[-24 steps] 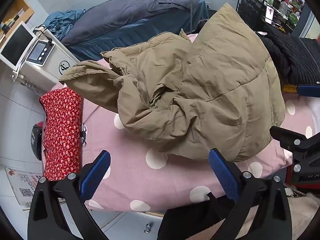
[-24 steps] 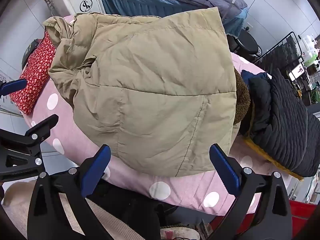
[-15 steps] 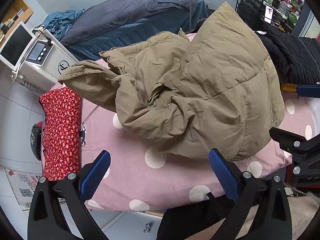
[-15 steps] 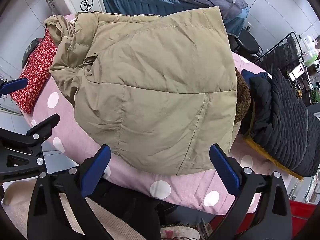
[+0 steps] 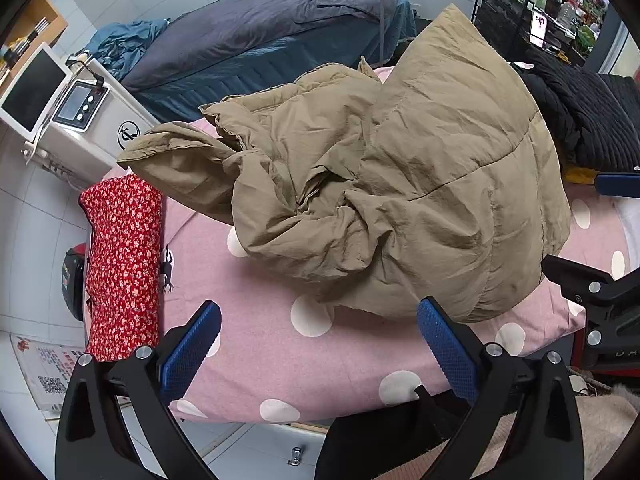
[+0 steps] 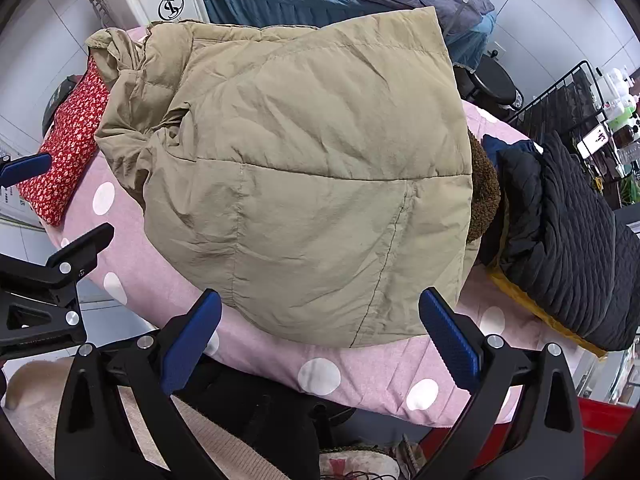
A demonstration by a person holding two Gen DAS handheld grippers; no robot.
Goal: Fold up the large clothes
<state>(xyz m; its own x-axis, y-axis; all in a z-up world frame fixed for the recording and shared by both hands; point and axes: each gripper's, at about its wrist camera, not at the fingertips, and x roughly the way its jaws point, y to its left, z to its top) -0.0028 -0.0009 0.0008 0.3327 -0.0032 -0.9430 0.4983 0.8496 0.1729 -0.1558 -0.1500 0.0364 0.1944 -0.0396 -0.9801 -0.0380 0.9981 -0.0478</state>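
A khaki puffer jacket point(image 5: 400, 184) lies in a rumpled heap on the pink polka-dot table point(image 5: 280, 360); a sleeve sticks out to the left. In the right wrist view the jacket point(image 6: 304, 168) shows its smooth back panel, with a brown fleece part at its right edge. My left gripper point(image 5: 318, 344) is open and empty, held above the table's near edge just short of the jacket's hem. My right gripper point(image 6: 320, 332) is open and empty, its fingertips level with the jacket's near hem.
A folded red floral cloth point(image 5: 120, 268) lies at the table's left end. A black quilted garment point(image 6: 568, 240) lies at the right end. A white machine point(image 5: 80, 120) and a dark blue bed point(image 5: 260, 40) stand behind. A wire rack point(image 5: 520, 8) is at far right.
The jacket has settled slightly lower and to the left on the table. Both grippers have stayed open and almost still.
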